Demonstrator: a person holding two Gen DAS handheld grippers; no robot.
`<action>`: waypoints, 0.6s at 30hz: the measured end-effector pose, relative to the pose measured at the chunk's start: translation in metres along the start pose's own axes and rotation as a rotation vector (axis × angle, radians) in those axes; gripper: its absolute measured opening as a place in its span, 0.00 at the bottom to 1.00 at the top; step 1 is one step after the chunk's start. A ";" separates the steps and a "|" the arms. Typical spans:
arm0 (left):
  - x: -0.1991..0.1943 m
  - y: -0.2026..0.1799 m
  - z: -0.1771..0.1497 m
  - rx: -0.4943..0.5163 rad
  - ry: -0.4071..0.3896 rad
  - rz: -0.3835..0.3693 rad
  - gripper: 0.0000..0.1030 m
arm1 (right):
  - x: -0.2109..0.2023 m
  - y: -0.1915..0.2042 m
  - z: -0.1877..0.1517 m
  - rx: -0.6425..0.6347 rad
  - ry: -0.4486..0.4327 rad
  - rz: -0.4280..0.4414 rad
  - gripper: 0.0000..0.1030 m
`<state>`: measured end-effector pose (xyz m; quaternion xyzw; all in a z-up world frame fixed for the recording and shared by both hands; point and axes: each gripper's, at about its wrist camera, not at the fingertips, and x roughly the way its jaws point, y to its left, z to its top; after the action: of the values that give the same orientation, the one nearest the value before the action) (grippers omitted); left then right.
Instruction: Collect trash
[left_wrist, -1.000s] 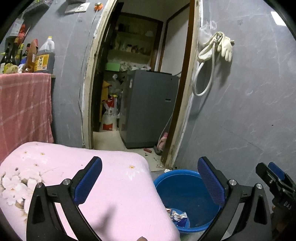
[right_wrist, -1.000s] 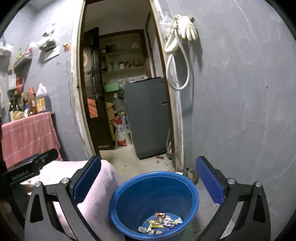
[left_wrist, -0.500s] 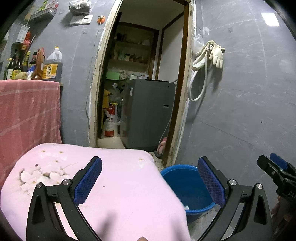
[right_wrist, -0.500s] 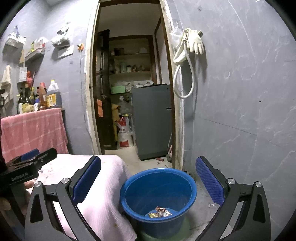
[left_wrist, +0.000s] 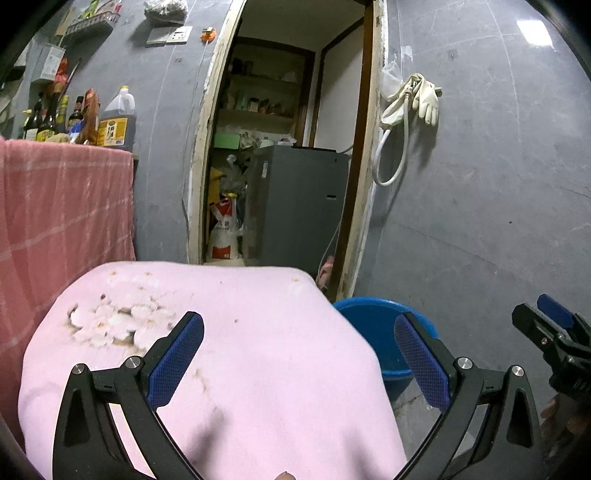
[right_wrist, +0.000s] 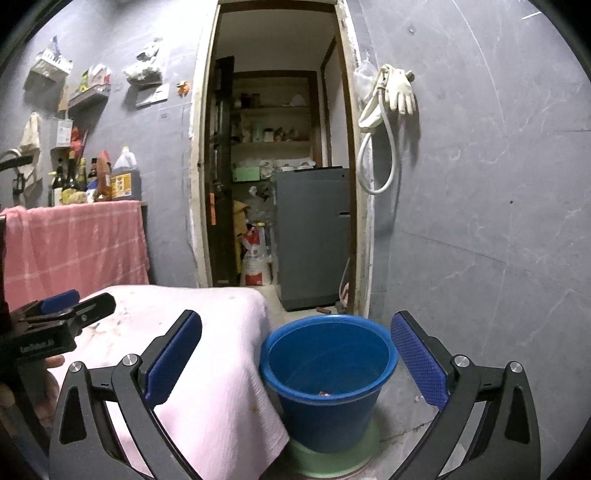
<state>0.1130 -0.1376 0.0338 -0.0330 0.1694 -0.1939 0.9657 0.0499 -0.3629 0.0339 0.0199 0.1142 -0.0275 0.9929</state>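
**Both tongs spread and empty, bucket low to the right**

At the far left a pink checked cloth (right_wrist: 74, 243) hangs below a row of bottles (right_wrist: 92, 177) on a ledge. In front of it stands the table (left_wrist: 221, 350), draped in a pale pink cover with a stained floral patch. No loose trash shows on the part of the cover that is in view.

The left tongs (left_wrist: 299, 350) hover over that cover with their blue pads wide apart and nothing between them. In the right wrist view they appear again at the left edge, seen side-on.

Past the table's right edge, on the floor, sits the blue bucket (right_wrist: 328, 384) on a green base. A few scraps of trash (right_wrist: 325, 393) lie at its bottom, barely visible over the rim.

The right tongs (right_wrist: 295, 358) are likewise spread and carry nothing; the bucket lies straight ahead and below them, between the two pads in that view. So the right hand is the nearer one to the bucket, while the left is nearer the table top. Any further pick would likely fall to the left, with a rightward, downward carry to the bucket.

Behind, an open doorway (right_wrist: 277, 166) shows a grey appliance; gloves (right_wrist: 399, 92) hang on the wall to the right.
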 end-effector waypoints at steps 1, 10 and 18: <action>-0.004 0.001 -0.004 -0.002 0.001 0.005 0.98 | -0.001 0.002 -0.003 0.001 0.004 0.002 1.00; -0.030 0.008 -0.027 0.021 -0.014 0.053 0.98 | -0.016 0.017 -0.027 0.004 0.013 -0.001 1.00; -0.040 0.011 -0.039 0.042 -0.027 0.063 0.98 | -0.019 0.020 -0.037 0.004 0.019 -0.007 1.00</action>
<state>0.0690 -0.1123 0.0087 -0.0098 0.1534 -0.1664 0.9740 0.0238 -0.3404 0.0031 0.0216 0.1239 -0.0310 0.9916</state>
